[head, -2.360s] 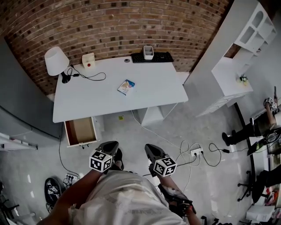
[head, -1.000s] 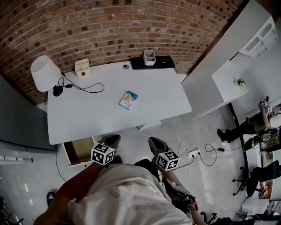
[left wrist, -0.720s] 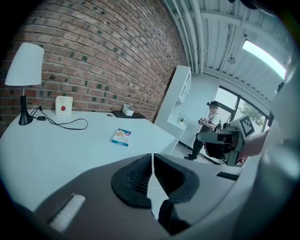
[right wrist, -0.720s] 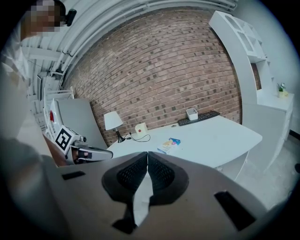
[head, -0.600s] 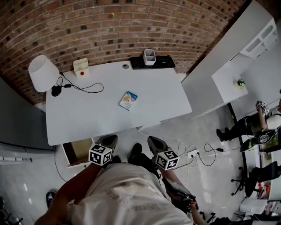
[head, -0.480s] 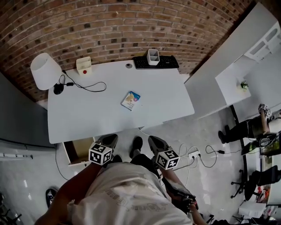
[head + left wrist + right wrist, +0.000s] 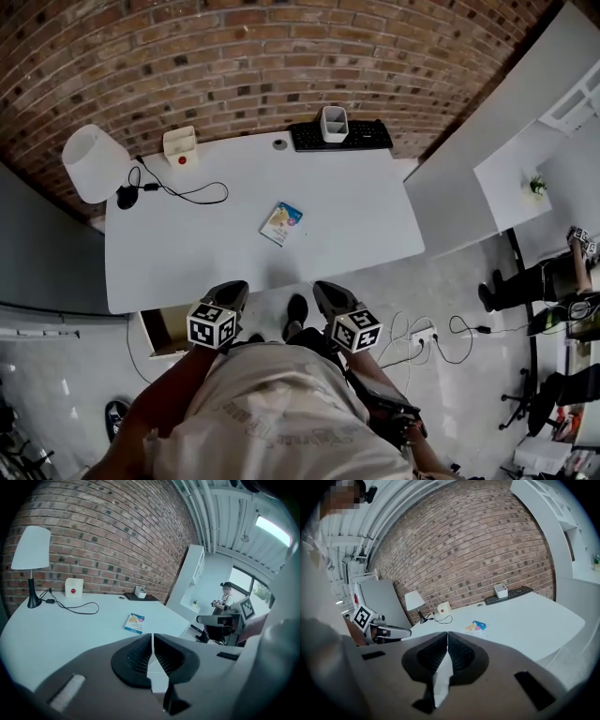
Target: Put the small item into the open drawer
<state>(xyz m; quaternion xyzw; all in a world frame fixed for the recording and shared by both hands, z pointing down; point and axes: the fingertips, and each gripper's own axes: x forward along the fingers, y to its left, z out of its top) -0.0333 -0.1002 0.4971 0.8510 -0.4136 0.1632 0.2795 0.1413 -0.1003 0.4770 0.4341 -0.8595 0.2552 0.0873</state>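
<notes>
The small item, a flat blue and yellow packet (image 7: 280, 223), lies near the middle of the white desk (image 7: 187, 253); it also shows as the packet (image 7: 134, 623) and the packet (image 7: 476, 626) in the two gripper views. The open drawer (image 7: 166, 330) sticks out under the desk's front left, mostly hidden by the desktop. My left gripper (image 7: 232, 290) and right gripper (image 7: 323, 289) hang side by side before the desk's front edge, short of the packet. Both are shut with nothing between their jaws. The left gripper (image 7: 152, 635) and the right gripper (image 7: 447, 633) point toward the packet.
On the desk stand a white lamp (image 7: 91, 161), a white box with a red button (image 7: 180, 143), a black cable (image 7: 187, 194), a keyboard (image 7: 340, 137) and a pen cup (image 7: 333, 122). White shelving (image 7: 525, 159) is at the right. Cables and a power strip (image 7: 422, 335) lie on the floor.
I have stepped closer to the desk, so it fills more of the view and hides more of the drawer. Both grippers stay shut and empty in front of me.
</notes>
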